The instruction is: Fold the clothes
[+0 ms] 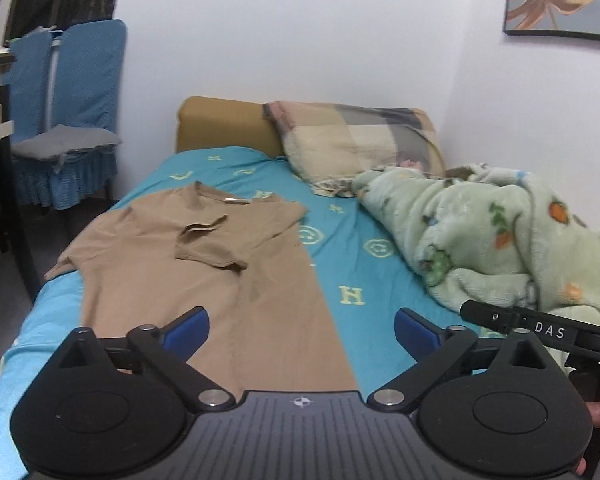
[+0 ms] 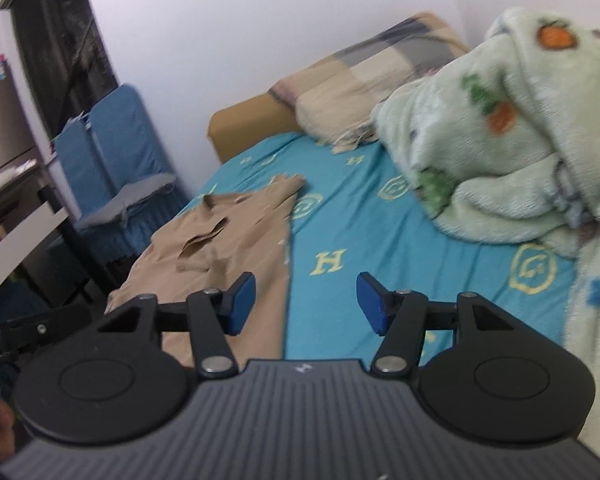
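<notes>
Lying flat on the turquoise bedsheet, a tan T-shirt covers the bed's left half, its collar toward the headboard and one sleeve folded across the chest. Above its hem hovers the left gripper, blue fingers spread wide and empty. Over the shirt's right edge, the right gripper is likewise spread wide, holding nothing. A checked pillow and a green fleece blanket lie to the right; blue-covered chairs stand beside the bed.
</notes>
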